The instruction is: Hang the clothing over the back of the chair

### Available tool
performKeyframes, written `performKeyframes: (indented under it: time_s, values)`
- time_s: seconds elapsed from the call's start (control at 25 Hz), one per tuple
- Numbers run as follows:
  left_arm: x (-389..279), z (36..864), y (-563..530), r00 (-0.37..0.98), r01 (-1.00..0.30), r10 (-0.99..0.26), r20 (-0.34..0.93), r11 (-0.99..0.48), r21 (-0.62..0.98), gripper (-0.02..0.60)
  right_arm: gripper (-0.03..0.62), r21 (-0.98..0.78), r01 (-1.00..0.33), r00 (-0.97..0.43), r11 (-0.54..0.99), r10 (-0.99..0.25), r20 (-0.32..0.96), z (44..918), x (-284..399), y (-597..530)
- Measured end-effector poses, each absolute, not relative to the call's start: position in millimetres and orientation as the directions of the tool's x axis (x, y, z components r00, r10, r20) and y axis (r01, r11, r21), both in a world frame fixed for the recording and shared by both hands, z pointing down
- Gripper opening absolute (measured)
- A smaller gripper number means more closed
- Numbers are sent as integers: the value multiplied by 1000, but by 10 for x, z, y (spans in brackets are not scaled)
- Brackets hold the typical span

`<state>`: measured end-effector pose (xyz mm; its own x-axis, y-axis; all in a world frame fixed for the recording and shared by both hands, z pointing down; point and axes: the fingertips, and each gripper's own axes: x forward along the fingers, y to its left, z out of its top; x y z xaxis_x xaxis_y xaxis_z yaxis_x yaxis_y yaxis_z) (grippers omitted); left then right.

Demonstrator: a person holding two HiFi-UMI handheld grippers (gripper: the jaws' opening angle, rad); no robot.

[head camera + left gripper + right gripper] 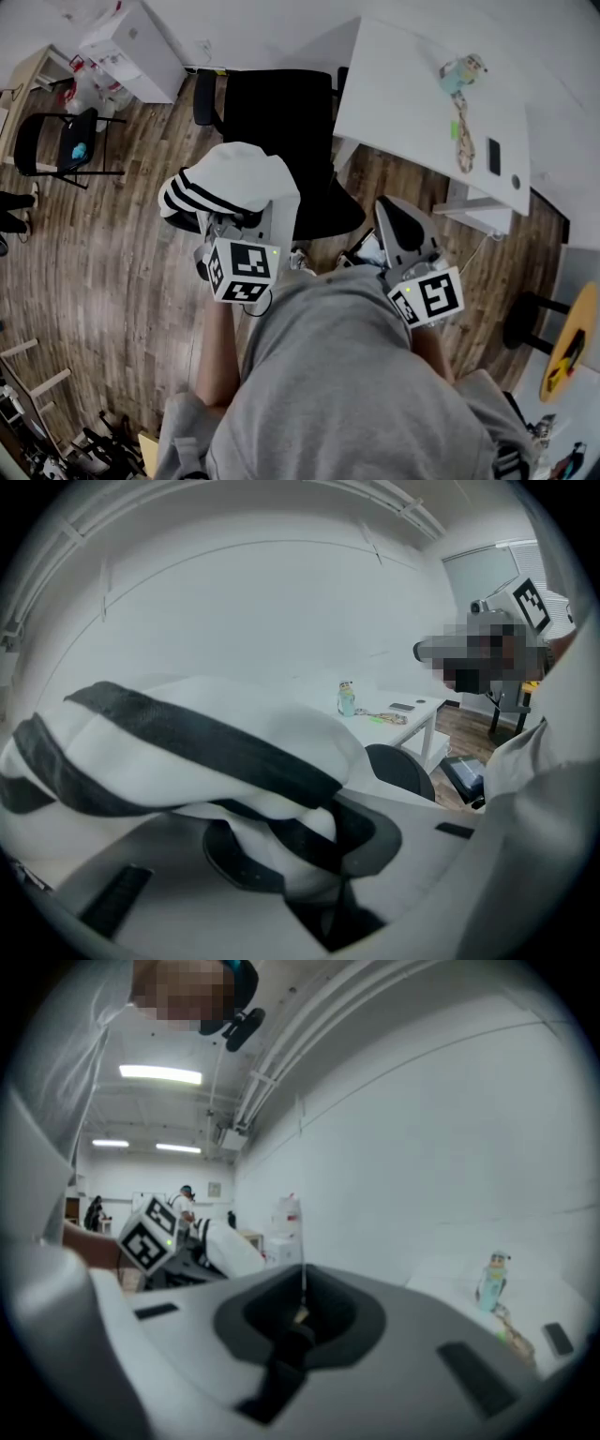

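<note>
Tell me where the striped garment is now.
Head view, left of centre: the striped garment is clamped in the left tool, just left of the black chair.

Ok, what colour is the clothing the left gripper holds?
The clothing is white with black stripes, clearest in the left gripper view.

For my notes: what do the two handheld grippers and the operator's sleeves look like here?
The left gripper and right gripper are light grey wedge-shaped shells with black inner pads. Each carries a white cube with black square markers: the left cube, showing a small green light, and the right cube. The person wears a grey short-sleeved top.
</note>
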<state>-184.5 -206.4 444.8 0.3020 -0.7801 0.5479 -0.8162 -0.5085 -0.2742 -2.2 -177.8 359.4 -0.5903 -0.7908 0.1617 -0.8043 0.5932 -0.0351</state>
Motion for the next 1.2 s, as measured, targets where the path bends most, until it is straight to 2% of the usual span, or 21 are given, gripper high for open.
performKeyframes:
  time_s: [1.2]
  values:
    - [-1830,4750,-2169,301,-809,-583,754,-575,-122,140,35,-28,-802,-591,596,-787,176,3629,-60,-1727]
